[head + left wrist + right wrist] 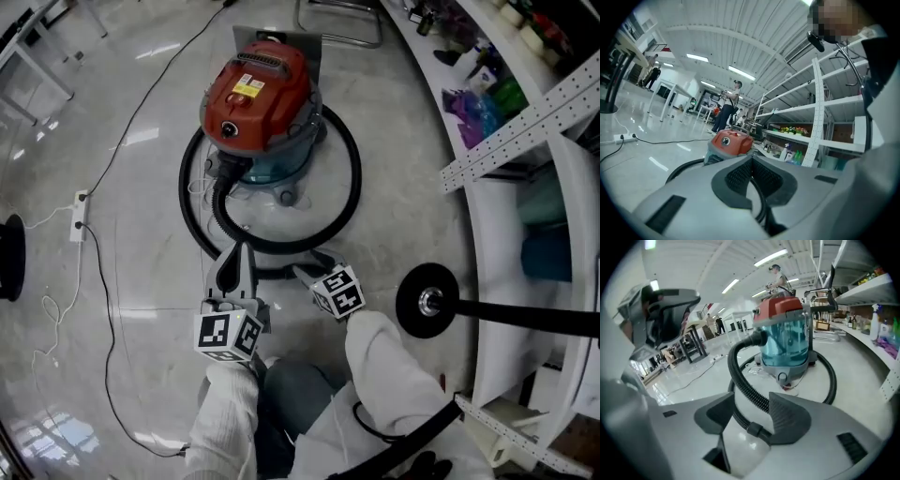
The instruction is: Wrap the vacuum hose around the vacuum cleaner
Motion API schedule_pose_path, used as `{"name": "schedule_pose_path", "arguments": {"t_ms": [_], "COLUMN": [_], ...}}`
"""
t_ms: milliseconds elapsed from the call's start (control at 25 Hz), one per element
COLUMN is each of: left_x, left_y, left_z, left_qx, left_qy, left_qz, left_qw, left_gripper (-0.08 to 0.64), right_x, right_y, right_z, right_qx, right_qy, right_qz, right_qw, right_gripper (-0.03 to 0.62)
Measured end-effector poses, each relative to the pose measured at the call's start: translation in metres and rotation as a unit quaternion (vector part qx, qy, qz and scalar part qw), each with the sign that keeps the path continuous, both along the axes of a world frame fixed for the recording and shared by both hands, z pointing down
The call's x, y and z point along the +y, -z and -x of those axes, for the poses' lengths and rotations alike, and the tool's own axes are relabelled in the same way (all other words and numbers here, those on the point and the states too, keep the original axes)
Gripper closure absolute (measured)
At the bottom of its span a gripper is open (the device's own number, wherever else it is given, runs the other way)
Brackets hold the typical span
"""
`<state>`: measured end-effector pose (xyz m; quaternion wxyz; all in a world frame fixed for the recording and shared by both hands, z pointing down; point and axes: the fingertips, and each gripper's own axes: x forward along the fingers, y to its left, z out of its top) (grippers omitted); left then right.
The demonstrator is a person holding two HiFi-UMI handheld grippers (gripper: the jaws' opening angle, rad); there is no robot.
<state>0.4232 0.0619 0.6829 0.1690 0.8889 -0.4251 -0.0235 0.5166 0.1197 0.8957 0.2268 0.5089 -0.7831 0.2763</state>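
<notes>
- One full loop of black hose (pixel 358 173) already lies on the floor (pixel 141 281) around the base of the vacuum cleaner (pixel 258 94), which stands upright with its red top and blue-green body.
- From the port at the front of the machine, the hose runs down towards the person and into the space between both tools.
- Right gripper (pixel 750 416): its jaws are apart, with the ribbed hose passing between them and lying nearer the right pad. A smooth cuff (pixel 754 430) sits on the hose low in the gap. The jaws do not look closed on it.
- Left gripper (pixel 751 161): its jaws are together, pads meeting at the tips. A thin dark curve shows in the gap behind the tips, and I cannot tell whether it is hose or cord.
- Judged from this, the wrapping is largely done. What remains is the last stretch near the person, which looks loose and not yet tucked against the machine.
</notes>
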Motion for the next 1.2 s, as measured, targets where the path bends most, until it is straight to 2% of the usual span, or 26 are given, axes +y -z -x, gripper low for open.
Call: {"name": "schedule_pose_path", "arguments": {"t_ms": [120,200,320,400,480,560,680,760,880,960,1080,1200], "left_x": [0.025,0.04,0.062,0.082,0.105,0.127,0.156,0.17,0.193,0.211,0.24,0.269], "left_y": [0.058,0.119,0.232,0.304,0.368,0.413,0.452,0.466,0.477,0.483,0.494,0.499], "left_z": [-0.015,-0.02,-0.007,0.02,0.057,0.098,0.155,0.189,0.236,0.262,0.307,0.359], "left_qx": [-0.005,-0.005,0.014,0.02,0.018,0.011,-0.008,-0.018,-0.011,-0.011,-0.031,-0.045], "left_qy": [-0.022,-0.034,-0.028,-0.008,0.02,0.05,0.081,0.108,0.132,0.107,0.049,0.014], "left_qz": [0.025,0.018,-0.007,-0.024,-0.044,-0.052,-0.044,-0.033,-0.015,-0.019,-0.039,-0.026], "left_qw": [0.9994,0.9992,0.9995,0.9995,0.9987,0.9973,0.9957,0.9935,0.9911,0.9941,0.9976,0.9986], "left_gripper": [0.557,0.557,0.557,0.557,0.557,0.557,0.557,0.557,0.557,0.557,0.557,0.557], "right_x": [0.014,0.026,0.045,0.061,0.076,0.095,0.131,0.156,0.199,0.226,0.264,0.299], "right_y": [0.084,0.144,0.244,0.318,0.392,0.455,0.525,0.562,0.601,0.612,0.619,0.631], "right_z": [-0.014,-0.022,-0.044,-0.061,-0.074,-0.079,-0.068,-0.055,-0.014,0.035,0.128,0.212], "right_qx": [-0.005,-0.037,-0.108,-0.119,-0.097,-0.052,0.022,0.061,0.09,0.1,0.113,0.111], "right_qy": [-0.04,-0.086,-0.188,-0.25,-0.294,-0.315,-0.322,-0.33,-0.348,-0.344,-0.32,-0.319], "right_qz": [0.007,0.017,0.031,0.023,0.003,-0.01,-0.016,-0.029,-0.054,-0.061,-0.069,-0.076], "right_qw": [0.999,0.995,0.976,0.961,0.951,0.947,0.946,0.942,0.932,0.932,0.938,0.938], "right_gripper": [0.351,0.352,0.353,0.354,0.354,0.354,0.354,0.354,0.357,0.371,0.428,0.488]}}
